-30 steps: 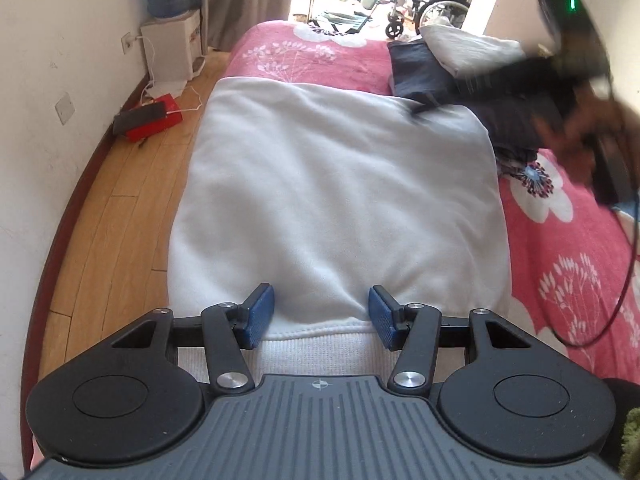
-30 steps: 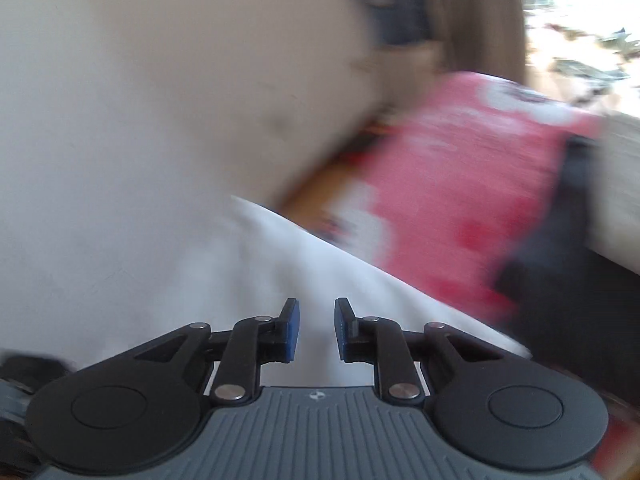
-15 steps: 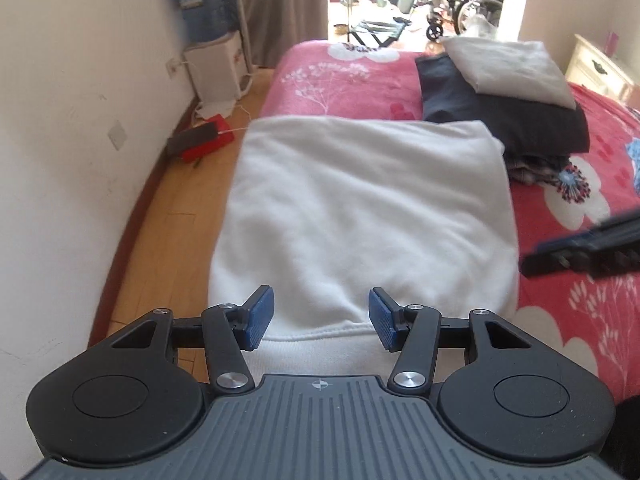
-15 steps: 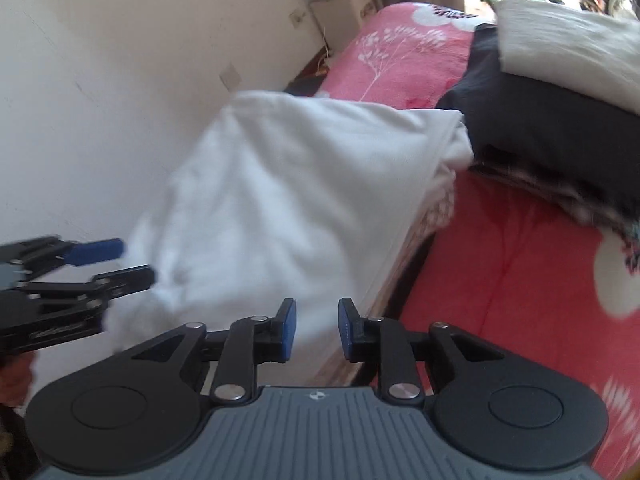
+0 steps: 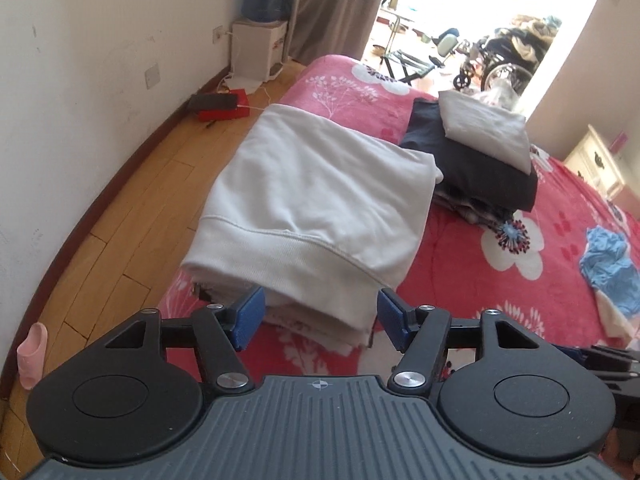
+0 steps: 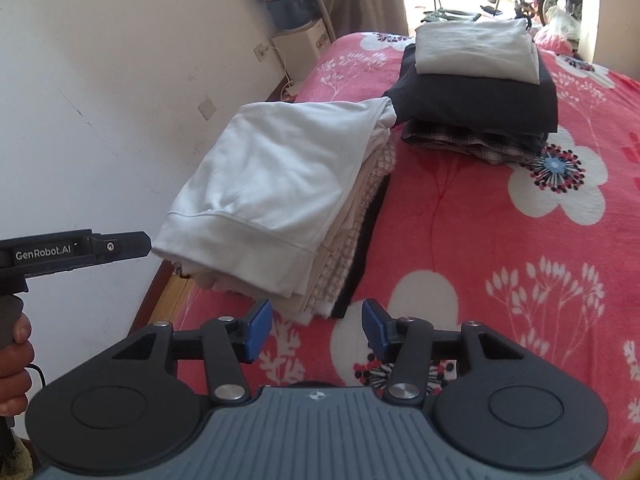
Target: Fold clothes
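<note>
From the left wrist, the left gripper (image 5: 320, 316) had just been widening, empty, above the folded white sweatshirt (image 5: 320, 204) on the red floral bed (image 5: 460, 280) beside a wooden floor (image 5: 120, 232). From the right wrist, the right gripper (image 6: 316, 328), also just widening, held nothing; "GenRobot.AI" marked the other tool.

We have the folded white cotton sweatshirt (image 5: 320, 184) lying flat!
It tops a stack of folded pale garments (image 6: 352, 216) at the bed's edge, ribbed hem toward us.
</note>
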A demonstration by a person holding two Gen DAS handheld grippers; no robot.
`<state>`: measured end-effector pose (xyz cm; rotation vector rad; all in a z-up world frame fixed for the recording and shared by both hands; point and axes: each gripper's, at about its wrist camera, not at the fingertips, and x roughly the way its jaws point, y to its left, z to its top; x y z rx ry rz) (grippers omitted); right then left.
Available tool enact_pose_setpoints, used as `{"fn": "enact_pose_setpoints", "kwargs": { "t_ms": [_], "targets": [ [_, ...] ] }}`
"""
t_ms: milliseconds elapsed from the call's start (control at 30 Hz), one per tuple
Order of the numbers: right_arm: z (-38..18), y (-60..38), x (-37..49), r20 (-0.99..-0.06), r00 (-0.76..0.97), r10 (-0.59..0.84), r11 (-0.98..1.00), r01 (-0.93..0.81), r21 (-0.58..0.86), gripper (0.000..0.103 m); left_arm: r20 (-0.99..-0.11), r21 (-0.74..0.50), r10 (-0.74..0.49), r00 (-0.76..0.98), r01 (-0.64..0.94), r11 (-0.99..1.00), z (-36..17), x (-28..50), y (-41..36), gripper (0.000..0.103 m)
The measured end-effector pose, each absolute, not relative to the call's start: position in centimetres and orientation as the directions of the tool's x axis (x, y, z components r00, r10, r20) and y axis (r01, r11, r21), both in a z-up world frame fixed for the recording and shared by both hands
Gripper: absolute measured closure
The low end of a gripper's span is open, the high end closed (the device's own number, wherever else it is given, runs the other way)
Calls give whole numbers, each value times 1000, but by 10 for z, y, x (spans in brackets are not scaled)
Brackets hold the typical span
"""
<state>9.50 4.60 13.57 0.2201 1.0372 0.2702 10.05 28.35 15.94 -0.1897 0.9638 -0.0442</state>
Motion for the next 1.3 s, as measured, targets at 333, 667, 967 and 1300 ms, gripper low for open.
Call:
{"fn": "enact_pose_setpoints", "kwargs": {
  "t_ms": [333, 667, 967, 1300],
  "targets": [
    [165, 68, 49, -779, 547, 307, 952, -169, 256, 28, -795, -140, -70, 602, -70, 988, 178, 51, 275, 23],
    [173, 80, 32, -759, 610, 228, 972, -189, 140, 4, -772, -51, 21, 635, -94, 994, 181, 27, 262, 1],
    [174, 72, 31, -756, 629, 181, 982, -158, 103, 2, -771, -21, 68, 633, -133, 991, 184, 20, 249, 0],
    [184, 63, 30, -714, 690, 121, 988, -157, 16, 0, -742, 91, 207, 638, -209, 974, 192, 17, 242, 0]
  ]
}}
